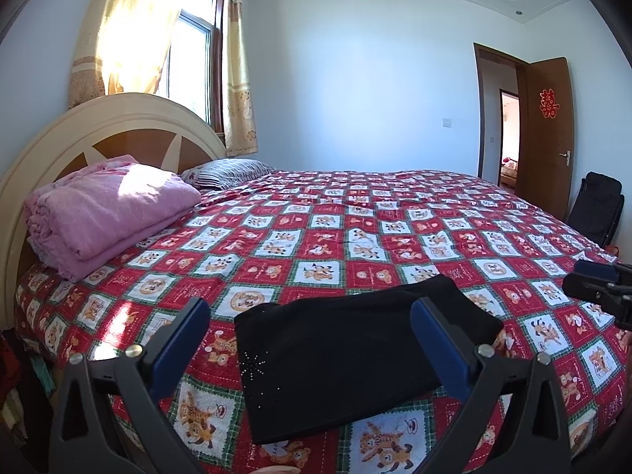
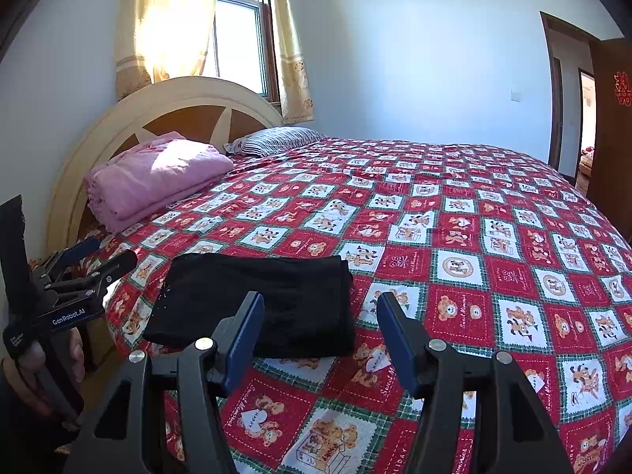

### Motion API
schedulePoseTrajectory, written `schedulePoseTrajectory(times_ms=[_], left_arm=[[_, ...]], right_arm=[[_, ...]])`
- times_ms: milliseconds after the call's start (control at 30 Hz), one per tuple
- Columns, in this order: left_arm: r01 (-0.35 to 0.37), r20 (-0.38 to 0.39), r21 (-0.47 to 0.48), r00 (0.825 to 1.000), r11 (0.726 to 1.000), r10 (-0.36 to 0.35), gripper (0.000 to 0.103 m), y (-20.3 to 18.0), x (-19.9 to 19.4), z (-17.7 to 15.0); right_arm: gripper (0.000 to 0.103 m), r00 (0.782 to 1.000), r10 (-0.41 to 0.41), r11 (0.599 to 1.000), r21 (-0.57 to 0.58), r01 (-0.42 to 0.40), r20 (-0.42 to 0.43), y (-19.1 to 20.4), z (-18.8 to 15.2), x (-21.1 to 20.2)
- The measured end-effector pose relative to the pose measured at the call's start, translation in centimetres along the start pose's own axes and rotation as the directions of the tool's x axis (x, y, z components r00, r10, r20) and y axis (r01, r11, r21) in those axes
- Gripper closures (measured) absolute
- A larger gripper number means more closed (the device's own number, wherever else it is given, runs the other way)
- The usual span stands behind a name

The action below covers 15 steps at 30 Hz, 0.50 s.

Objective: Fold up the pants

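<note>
The black pants [image 2: 256, 308] lie folded into a flat rectangle on the red patterned bed [image 2: 454, 237], near its front edge. Left tool [image 1: 312, 331] hovers over the pants, jaws spread wide and empty. Right tool [image 2: 320, 331] hangs just beside the pants, jaws apart, gripping nothing.

Both cameras sit low at the near edge of the bed [image 1: 355, 213], each looking forward between its own 2 fingers and slightly down across the red patterned cover toward the far wall. The left wrist view is close over the folded black pants [image 1: 347, 359] and catches the right gripper [image 1: 600, 280] at its right edge. The right wrist view stands further right, with the pants [image 2: 260, 304] left of centre and the left gripper [image 2: 98, 256] at its left edge; both share the headboard [image 1: 118, 126], window and door.
</note>
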<state>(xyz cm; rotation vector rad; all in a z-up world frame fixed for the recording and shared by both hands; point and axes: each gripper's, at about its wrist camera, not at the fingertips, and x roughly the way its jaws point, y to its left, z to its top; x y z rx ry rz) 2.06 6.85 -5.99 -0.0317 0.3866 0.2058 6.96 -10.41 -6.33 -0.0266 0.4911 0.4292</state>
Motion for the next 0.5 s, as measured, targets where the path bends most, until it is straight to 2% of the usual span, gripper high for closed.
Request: schedulePoseTrajectory(times_ms=[200, 500], left_arm=[[-0.031, -0.001, -0.010, 1.000, 0.999, 0.031, 0.000, 0.35, 0.27, -0.27], [0.002, -0.001, 0.004, 1.000, 1.000, -0.002, 0.000, -0.07, 0.39, -0.63]], right_arm=[[0.042, 1.000, 0.004, 1.000, -0.002, -0.004, -0.004, 0.17, -0.19, 0.21], [0.042, 1.000, 0.003, 1.000, -0.001, -0.003, -0.019, 0.08, -0.57, 0.66]])
